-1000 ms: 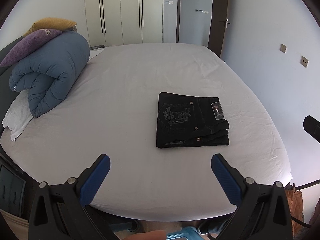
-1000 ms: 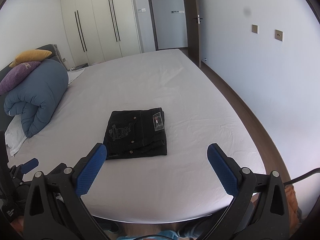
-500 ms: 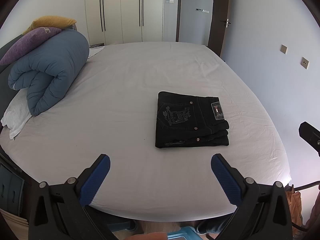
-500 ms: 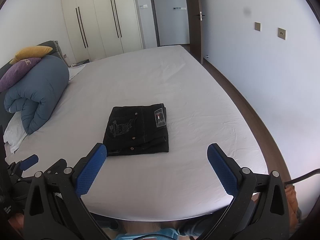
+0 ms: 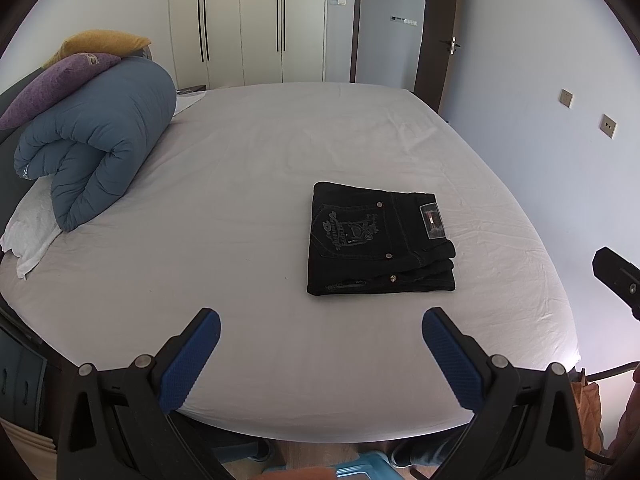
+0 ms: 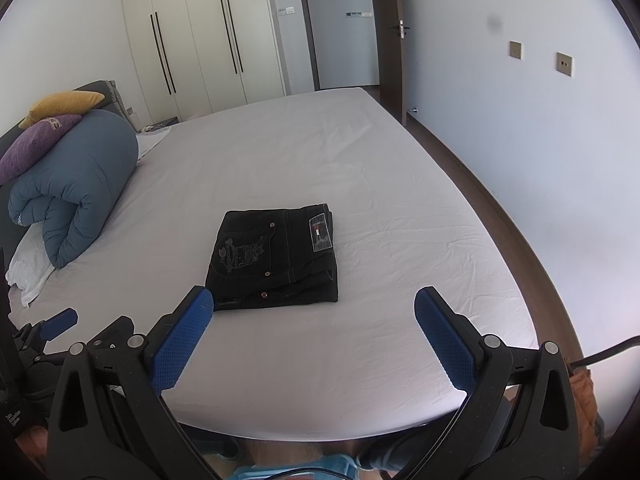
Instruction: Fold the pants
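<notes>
No legible text on pants (image 5: 380, 240)

My left wrist camera looks forward between my spread fingers (image 5: 192, 364) from beyond the foot edge of the bed (image 5: 240, 184), held back from it and angled down across the sheet toward the wardrobe (image 5: 244, 20). My right wrist camera faces much the same way from a spot further right, seeing more of the side wall (image 6: 520, 120). Both views share the bed, the folded pants (image 5: 380, 240) (image 6: 276, 256), the rolled duvet (image 5: 96, 136) (image 6: 72, 184) and the doorway.
</notes>
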Demonstrator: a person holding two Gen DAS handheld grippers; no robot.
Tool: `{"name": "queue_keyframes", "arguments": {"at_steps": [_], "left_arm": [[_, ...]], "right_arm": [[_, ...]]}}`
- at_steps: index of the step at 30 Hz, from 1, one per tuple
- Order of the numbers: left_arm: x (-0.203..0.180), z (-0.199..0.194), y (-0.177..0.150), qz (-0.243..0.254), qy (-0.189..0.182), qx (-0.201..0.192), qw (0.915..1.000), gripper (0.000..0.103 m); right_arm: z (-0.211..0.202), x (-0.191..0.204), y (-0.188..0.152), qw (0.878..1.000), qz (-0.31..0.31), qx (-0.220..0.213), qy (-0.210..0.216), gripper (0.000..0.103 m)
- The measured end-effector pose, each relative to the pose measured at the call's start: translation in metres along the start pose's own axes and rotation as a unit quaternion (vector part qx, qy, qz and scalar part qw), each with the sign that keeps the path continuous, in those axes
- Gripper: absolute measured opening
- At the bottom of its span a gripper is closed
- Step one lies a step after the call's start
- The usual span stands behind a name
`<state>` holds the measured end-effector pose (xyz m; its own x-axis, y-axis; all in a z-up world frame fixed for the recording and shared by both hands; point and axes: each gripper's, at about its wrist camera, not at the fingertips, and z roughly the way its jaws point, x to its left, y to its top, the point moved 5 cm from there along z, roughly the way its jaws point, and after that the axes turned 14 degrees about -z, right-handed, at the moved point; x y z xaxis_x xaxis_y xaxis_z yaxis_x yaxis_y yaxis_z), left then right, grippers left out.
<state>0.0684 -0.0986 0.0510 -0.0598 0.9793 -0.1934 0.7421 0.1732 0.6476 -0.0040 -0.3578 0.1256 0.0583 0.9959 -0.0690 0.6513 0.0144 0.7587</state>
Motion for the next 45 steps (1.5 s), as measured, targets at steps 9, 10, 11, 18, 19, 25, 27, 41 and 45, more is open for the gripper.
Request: {"name": "queue_keyframes", "arguments": {"at_steps": [9, 10, 11, 18, 19, 25, 27, 41, 45], "left_arm": [[0.001, 0.0, 0.0, -0.001, -0.001, 0.001, 1.0, 0.103], [0.001, 0.0, 0.0, 0.0, -0.001, 0.001, 1.0, 0.103], [0.002, 0.0, 0.0, 0.0, -0.001, 0.001, 1.0, 0.103], [0.002, 0.0, 0.0, -0.001, -0.001, 0.002, 1.0, 0.103], [0.002, 0.0, 0.0, -0.001, 0.0, 0.002, 1.0, 0.103], [0.002, 0.0, 0.0, -0.001, 0.0, 0.003, 1.0, 0.103], [0.002, 0.0, 0.0, -0.002, 0.0, 0.003, 1.0, 0.103], [0.002, -0.001, -0.003, -0.001, 0.0, 0.004, 1.0, 0.103], [0.003, -0.001, -0.006, 0.0, -0.001, 0.006, 1.0, 0.103]], "right_arm": [[0.003, 0.001, -0.002, 1.0, 0.0, 0.002, 0.002, 0.103], [0.004, 0.001, -0.003, 1.0, 0.0, 0.002, 0.003, 0.103], [0.004, 0.001, -0.003, 1.0, 0.001, 0.002, 0.003, 0.103], [0.007, 0.003, -0.006, 1.0, 0.001, 0.005, 0.005, 0.103], [0.007, 0.003, -0.007, 1.0, 0.001, 0.005, 0.005, 0.103], [0.008, 0.004, -0.008, 1.0, 0.001, 0.006, 0.005, 0.103], [0.008, 0.004, -0.009, 1.0, 0.001, 0.006, 0.006, 0.103], [0.012, 0.007, -0.014, 1.0, 0.0, 0.012, 0.01, 0.103], [0.012, 0.006, -0.013, 1.0, 0.0, 0.012, 0.011, 0.103]]}}
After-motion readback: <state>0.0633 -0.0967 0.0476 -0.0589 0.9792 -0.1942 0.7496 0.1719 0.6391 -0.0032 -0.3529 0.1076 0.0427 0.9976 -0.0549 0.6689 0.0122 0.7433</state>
